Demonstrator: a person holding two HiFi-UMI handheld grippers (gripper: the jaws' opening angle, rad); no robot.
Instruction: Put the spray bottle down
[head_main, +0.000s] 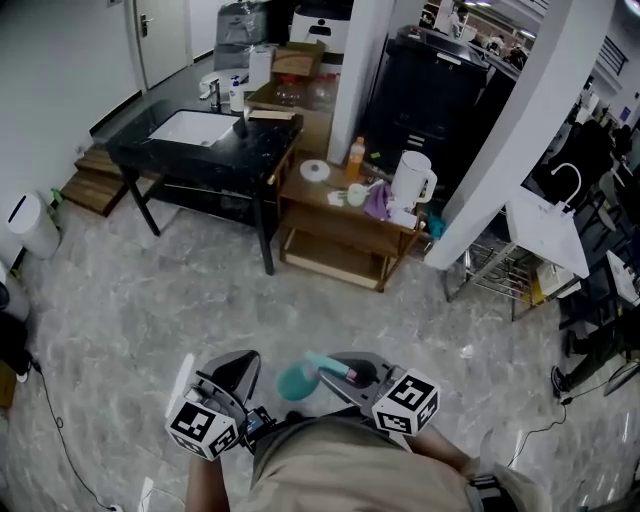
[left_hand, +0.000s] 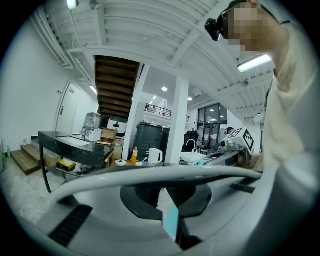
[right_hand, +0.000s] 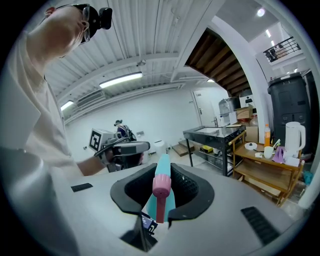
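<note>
The spray bottle (head_main: 296, 380) is teal with a pink nozzle. It hangs low over the marble floor, close in front of the person. My right gripper (head_main: 337, 372) is shut on it near the nozzle end, and the round body points left. In the right gripper view the pink nozzle (right_hand: 161, 186) faces the camera between the dark pads (right_hand: 192, 185), and the right gripper (right_hand: 163, 172) clamps the teal body. My left gripper (head_main: 236, 376) is level beside it on the left. In the left gripper view the left gripper (left_hand: 165, 199) stands slightly open with floor showing through the gap and nothing gripped.
Ahead stands a black sink table (head_main: 200, 152). Right of it is a wooden cart (head_main: 345, 228) with a white kettle (head_main: 412, 180) and an orange bottle (head_main: 356, 156). A white pillar (head_main: 505, 150) rises at the right, and a cable (head_main: 50, 420) trails on the floor at the left.
</note>
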